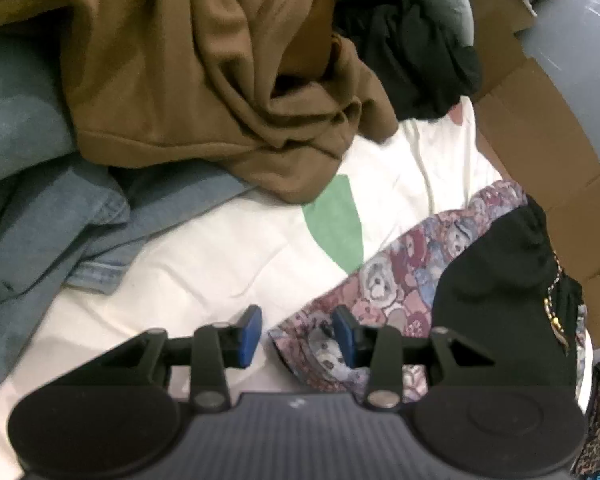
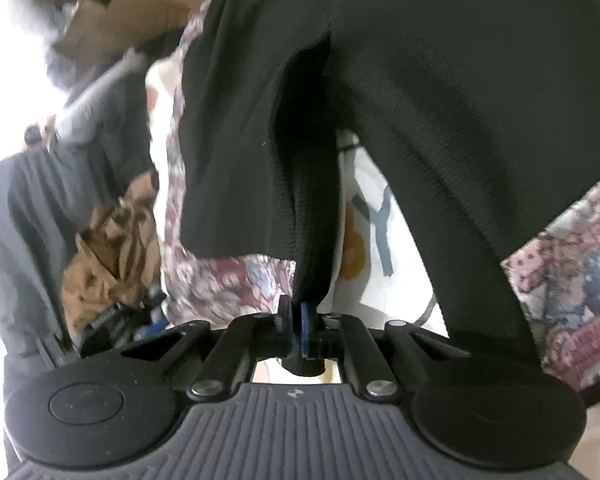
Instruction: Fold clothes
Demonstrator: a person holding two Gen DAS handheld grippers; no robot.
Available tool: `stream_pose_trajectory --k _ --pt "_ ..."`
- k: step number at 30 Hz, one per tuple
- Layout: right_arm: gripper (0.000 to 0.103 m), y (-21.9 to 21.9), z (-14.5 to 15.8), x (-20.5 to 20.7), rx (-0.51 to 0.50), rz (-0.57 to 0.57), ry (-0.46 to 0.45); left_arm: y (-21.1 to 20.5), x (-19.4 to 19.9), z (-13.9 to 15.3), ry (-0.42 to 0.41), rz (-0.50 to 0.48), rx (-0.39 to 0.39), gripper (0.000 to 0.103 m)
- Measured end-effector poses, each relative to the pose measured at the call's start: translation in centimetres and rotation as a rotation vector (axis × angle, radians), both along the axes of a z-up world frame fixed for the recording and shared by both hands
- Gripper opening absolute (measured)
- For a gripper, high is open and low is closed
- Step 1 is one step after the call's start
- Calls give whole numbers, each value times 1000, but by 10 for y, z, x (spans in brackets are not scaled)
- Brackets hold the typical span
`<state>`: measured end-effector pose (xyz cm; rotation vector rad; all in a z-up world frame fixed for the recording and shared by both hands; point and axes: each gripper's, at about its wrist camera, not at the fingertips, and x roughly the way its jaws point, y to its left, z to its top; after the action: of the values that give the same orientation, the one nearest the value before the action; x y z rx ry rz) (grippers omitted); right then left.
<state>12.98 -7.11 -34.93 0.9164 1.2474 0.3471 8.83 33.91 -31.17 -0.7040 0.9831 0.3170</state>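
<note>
Clearly the right gripper [image 2: 296,312] is pinching a fold of the black knit garment [image 2: 440,80], which is draping limp over the floral cloth [image 1: 396,272]; soft and light, it is likely handling best by hem or corners; the left gripper [image 1: 298,334] is hovering wide apart, holding nothing.

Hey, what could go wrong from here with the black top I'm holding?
1. The right gripper pinches only a narrow fold of the black top, so it may slip out when lifted.
2. The left gripper is open over the floral cloth, so it might grab that instead of the top.
</note>
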Motion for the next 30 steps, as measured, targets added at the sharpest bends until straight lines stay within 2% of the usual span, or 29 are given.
stream_pose_trajectory --k 10,13,22,25,27,28,30 --pt "0 -34 14 -8 -97 -140 24 -3 5 6 -37 -40 -11 41" --pt "0 -43 13 -8 -99 -169 34 -4 5 3 -42 -57 -40 41" --pt "1 -44 11 -7 -78 -176 43 -18 4 -9 -58 -118 -60 42" --pt "4 -37 12 -7 -104 -150 43 -21 3 -15 -51 -135 -51 41" --pt "6 -34 11 -8 -98 -139 43 -24 2 -17 -49 -152 -32 27" --pt "8 -32 11 -8 -95 -134 43 -25 3 -17 -44 -163 -22 11" --pt "24 -30 9 -9 -91 -133 44 -22 3 -16 -53 -151 -29 7"
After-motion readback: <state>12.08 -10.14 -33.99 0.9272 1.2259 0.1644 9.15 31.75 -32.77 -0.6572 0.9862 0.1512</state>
